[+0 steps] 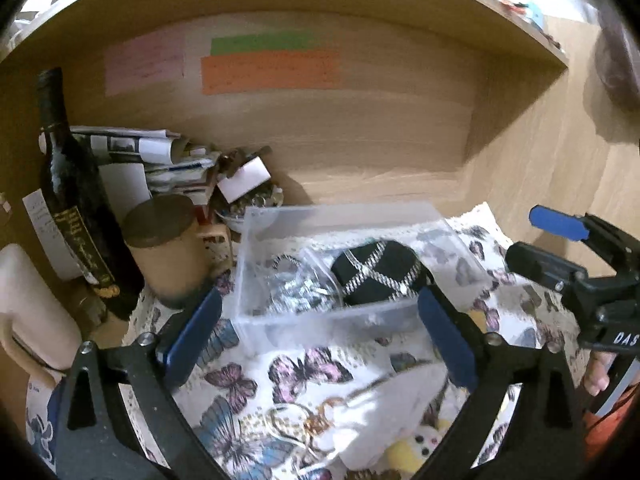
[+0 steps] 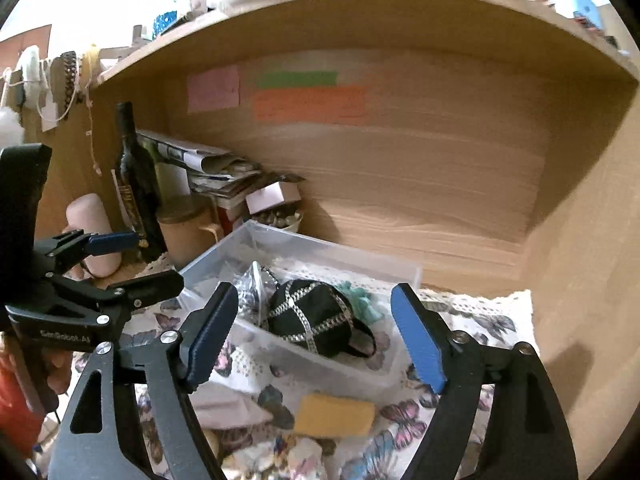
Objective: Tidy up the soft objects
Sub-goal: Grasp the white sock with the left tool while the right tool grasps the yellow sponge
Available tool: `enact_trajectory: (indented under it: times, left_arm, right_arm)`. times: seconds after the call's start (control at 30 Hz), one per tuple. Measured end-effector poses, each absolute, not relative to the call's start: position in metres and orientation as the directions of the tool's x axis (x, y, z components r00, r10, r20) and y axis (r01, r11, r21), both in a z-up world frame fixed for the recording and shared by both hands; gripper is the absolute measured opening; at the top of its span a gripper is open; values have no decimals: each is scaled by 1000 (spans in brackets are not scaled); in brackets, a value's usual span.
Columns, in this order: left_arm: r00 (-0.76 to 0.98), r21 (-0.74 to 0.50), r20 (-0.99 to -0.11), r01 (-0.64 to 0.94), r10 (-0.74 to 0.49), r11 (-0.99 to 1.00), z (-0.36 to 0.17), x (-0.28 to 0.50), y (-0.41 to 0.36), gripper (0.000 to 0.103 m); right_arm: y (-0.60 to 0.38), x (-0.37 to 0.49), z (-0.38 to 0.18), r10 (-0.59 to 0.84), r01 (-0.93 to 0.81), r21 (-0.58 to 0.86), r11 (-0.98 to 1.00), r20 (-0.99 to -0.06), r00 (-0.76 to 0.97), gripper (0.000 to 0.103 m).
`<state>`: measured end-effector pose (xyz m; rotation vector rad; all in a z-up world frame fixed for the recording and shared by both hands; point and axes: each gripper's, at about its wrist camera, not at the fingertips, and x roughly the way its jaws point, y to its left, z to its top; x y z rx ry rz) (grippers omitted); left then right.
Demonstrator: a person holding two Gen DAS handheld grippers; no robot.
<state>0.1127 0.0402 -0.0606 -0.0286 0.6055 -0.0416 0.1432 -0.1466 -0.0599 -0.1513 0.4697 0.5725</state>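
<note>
A clear plastic box point(image 1: 320, 320) point(image 2: 372, 376) sits on a butterfly-print cloth point(image 1: 304, 376) inside a wooden shelf. In it lie a black soft item with silver chain bands point(image 1: 376, 272) point(image 2: 312, 316), a crumpled clear bag point(image 1: 296, 284) and a small teal thing point(image 2: 364, 300). A yellow sponge point(image 2: 334, 416) and white cloth point(image 1: 384, 412) lie on the cloth in front of the box. My left gripper point(image 1: 320, 336) is open and empty, just in front of the box. My right gripper point(image 2: 316, 344) is open and empty, above the box's near side.
A dark wine bottle point(image 1: 76, 208) point(image 2: 136, 184), a brown-lidded jar point(image 1: 168, 244), a pale jug point(image 1: 28, 312), a paper stack point(image 1: 160, 160) and a bowl of small items point(image 1: 256, 200) crowd the shelf's back left. Coloured notes point(image 1: 268, 68) stick to the back wall.
</note>
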Motion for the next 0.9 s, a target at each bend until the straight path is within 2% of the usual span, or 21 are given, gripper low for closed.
enact_trajectory:
  times: [0.17, 0.33, 0.7, 0.77, 0.83, 0.9]
  left_arm:
    - [792, -19, -606, 69, -66, 997, -80, 100, 25, 101]
    - [732, -60, -670, 107, -120, 992, -106, 99, 13, 101]
    - [620, -94, -772, 110, -142, 989, -156, 114, 0, 101]
    - [616, -107, -774, 102, -147, 989, -159, 116, 1, 98]
    - [604, -121, -779, 113, -165, 986, -161, 117, 0, 79]
    - [593, -128, -785, 127, -178, 984, -164, 118, -1, 71]
  right_arm:
    - [-158, 133, -74, 450, -522, -10, 853, -494, 744, 82]
    - [-168, 134, -102, 420, -499, 15, 867, -562, 713, 82]
    - [-170, 150, -158, 386, -480, 65, 875, -692, 609, 82]
    - [-167, 155, -163, 390, -483, 76, 872, -704, 593, 82]
    - [-165, 160, -167, 390, -483, 84, 872, -716, 579, 82]
    - [-162, 165, -170, 391, -482, 93, 871, -725, 567, 82]
